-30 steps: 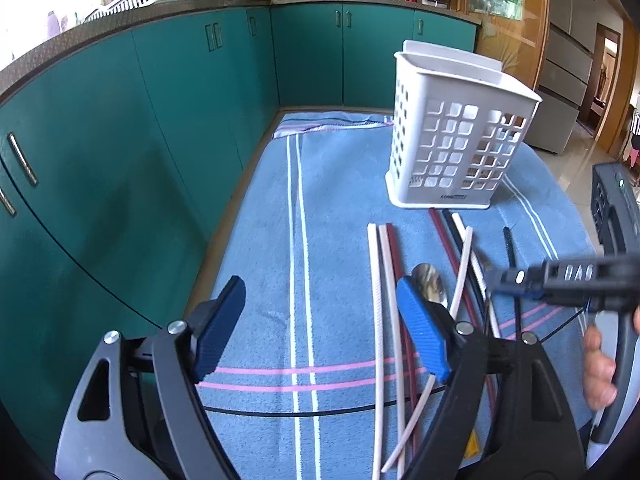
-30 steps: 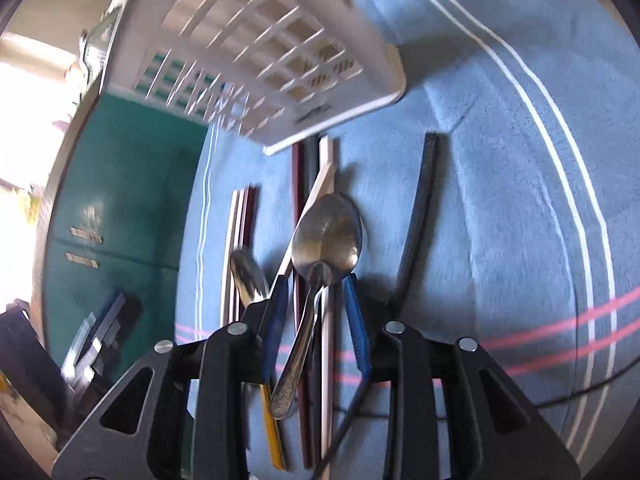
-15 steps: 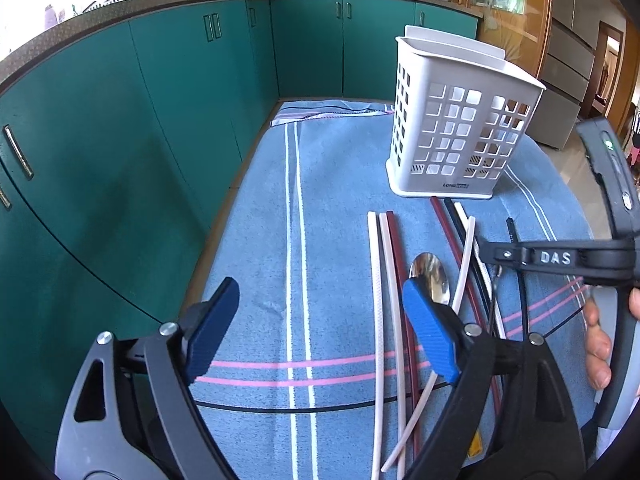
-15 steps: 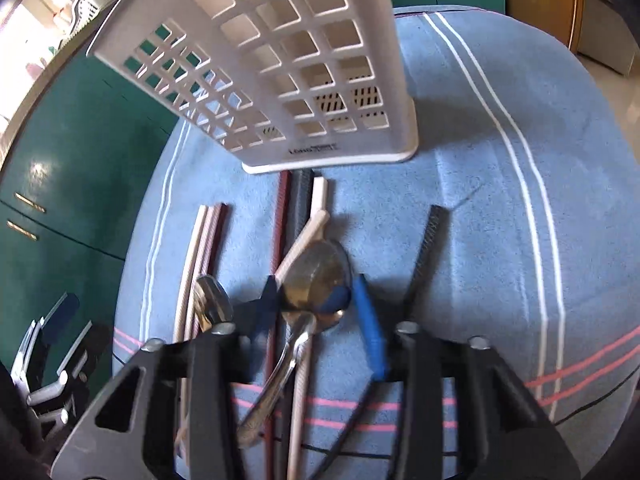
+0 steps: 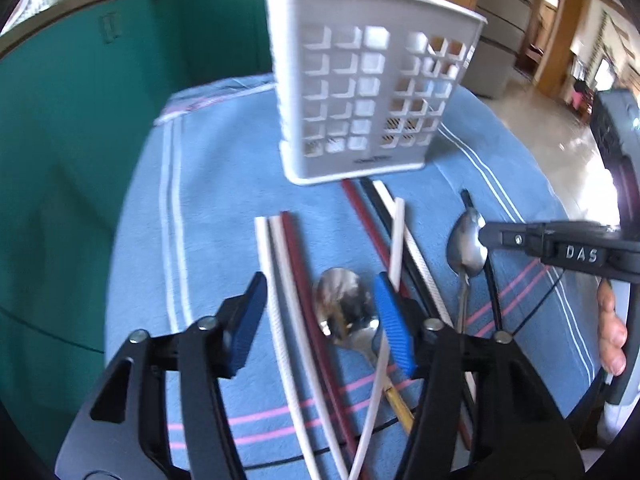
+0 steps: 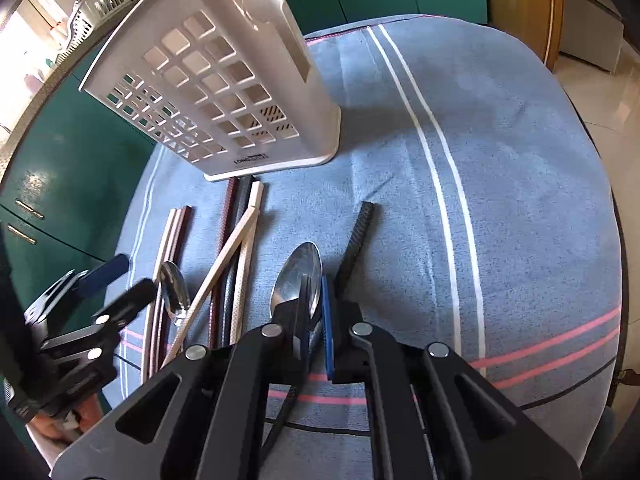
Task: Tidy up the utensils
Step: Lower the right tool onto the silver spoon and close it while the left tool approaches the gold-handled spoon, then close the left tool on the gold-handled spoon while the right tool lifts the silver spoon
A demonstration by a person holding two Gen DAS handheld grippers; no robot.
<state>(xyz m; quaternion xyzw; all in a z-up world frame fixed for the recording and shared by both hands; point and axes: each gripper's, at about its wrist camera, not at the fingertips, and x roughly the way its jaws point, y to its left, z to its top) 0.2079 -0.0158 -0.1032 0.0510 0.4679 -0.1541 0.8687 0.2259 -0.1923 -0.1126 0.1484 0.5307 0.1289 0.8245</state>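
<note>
My right gripper (image 6: pixel 314 320) is clamped tight on a steel spoon (image 6: pixel 298 276), its blue pads pinching the neck so the bowl sticks out ahead of the fingertips, above the blue striped cloth (image 6: pixel 500 184). In the left wrist view the same spoon (image 5: pixel 466 240) shows held at the tip of the right gripper (image 5: pixel 486 236), just beside a black chopstick (image 5: pixel 478 236).

My left gripper (image 5: pixel 320 312) is spread wide and holds nothing. A second spoon (image 5: pixel 344 304) lies on the cloth (image 5: pixel 224 184) between its blue pads, close against the right-hand pad, with two white chopsticks (image 5: pixel 276 280) and a dark red one (image 5: pixel 298 276) also lying between the fingers. A crossed white chopstick (image 5: pixel 396 248) runs over the right side.

The white perforated utensil caddy (image 5: pixel 368 100) stands upright at the far end of the chopsticks, well ahead of both grippers.
</note>
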